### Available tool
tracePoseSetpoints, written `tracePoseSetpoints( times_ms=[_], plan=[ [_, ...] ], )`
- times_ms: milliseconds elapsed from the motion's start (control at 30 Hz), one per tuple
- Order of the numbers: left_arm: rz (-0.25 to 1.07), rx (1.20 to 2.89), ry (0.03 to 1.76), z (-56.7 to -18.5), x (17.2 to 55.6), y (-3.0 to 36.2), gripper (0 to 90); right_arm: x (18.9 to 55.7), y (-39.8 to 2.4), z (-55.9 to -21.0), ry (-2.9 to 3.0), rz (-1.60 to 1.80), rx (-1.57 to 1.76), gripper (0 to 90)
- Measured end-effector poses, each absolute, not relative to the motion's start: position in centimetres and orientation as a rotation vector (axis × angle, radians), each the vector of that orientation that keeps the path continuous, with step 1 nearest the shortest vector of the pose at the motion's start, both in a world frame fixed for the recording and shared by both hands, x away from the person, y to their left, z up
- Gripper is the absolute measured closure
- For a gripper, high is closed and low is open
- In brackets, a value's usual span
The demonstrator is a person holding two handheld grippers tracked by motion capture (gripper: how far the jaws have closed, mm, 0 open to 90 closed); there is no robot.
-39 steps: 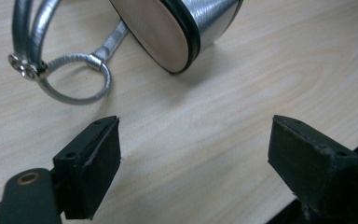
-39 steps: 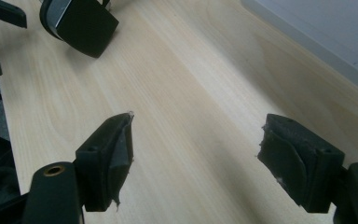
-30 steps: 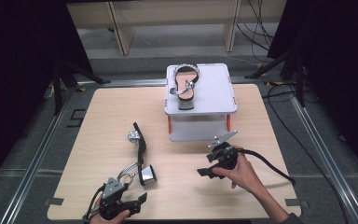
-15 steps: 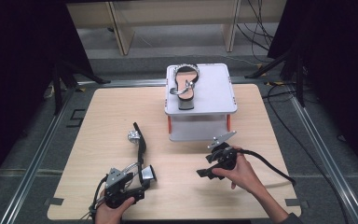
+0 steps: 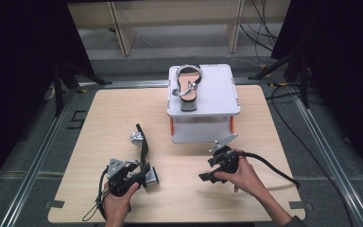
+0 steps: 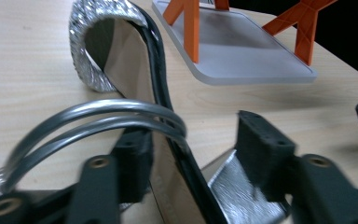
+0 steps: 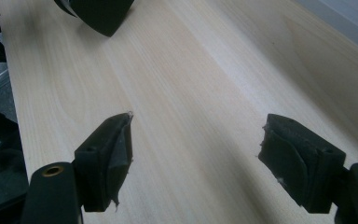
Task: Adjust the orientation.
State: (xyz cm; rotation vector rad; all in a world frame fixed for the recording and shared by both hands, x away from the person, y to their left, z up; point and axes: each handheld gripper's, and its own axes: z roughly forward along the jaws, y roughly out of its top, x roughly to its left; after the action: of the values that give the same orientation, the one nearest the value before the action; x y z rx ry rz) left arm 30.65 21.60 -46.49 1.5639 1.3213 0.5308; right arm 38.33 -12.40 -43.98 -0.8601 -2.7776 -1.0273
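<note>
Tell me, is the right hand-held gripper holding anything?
No, the right hand-held gripper has open jaws with just bare table between them.

Sandal: black sole edge, tan insole, glittering silver heel and straps. Stand: pale grey plates, orange legs. Worktop: light wood grain. Both grippers' jaws: black.
</note>
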Motion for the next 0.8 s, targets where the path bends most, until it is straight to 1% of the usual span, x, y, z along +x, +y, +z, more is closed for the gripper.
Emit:
tracePoseSetpoints(
  times_ms=[33, 67, 133, 167, 233, 267, 433, 500, 533, 800],
  plan=[
    [0.536, 1.557, 1.320, -46.4, 30.8, 21.6, 54.8, 38.4, -12.4, -44.0, -2.777, -1.026, -0.862, 25.1],
    [0.537, 1.551, 1.316, -46.3, 30.8, 21.5, 62.4, 38.3, -12.4, -43.9, -2.769, -1.016, -0.886, 25.1],
    [0.549, 1.560, 1.289, -46.1, 30.8, 21.4, 72.9, 38.3, -12.4, -43.9, -2.767, -1.020, -0.886, 25.1],
    [0.554, 1.573, 1.274, -46.0, 30.8, 21.3, 77.2, 38.3, -12.5, -43.9, -2.773, -1.025, -0.880, 25.1],
    [0.571, 1.600, 1.234, -45.8, 31.0, 20.6, 81.7, 38.1, -12.4, -43.7, -2.752, -1.016, -0.914, 25.1],
    [0.584, 1.621, 1.215, -45.6, 31.0, 20.4, 82.6, 38.4, -12.6, -43.8, -2.776, -1.042, -0.863, 25.1],
    [0.583, 1.664, 1.170, -45.4, 31.9, 18.7, 83.7, 38.4, -12.7, -43.6, -2.781, -1.044, -0.872, 25.1],
    [0.561, 1.680, 1.161, -45.4, 32.2, 18.0, 84.2, 38.4, -12.8, -43.5, -2.785, -1.063, -0.870, 25.0],
    [0.540, 1.695, 1.154, -45.4, 32.2, 17.6, 86.4, 38.5, -13.0, -43.4, -2.781, -1.048, -0.865, 25.1],
    [0.447, 1.830, 1.063, -45.6, 31.5, 13.0, 86.5, 38.7, -13.6, -43.2, -2.782, -1.060, -0.880, 25.2]
  ],
)
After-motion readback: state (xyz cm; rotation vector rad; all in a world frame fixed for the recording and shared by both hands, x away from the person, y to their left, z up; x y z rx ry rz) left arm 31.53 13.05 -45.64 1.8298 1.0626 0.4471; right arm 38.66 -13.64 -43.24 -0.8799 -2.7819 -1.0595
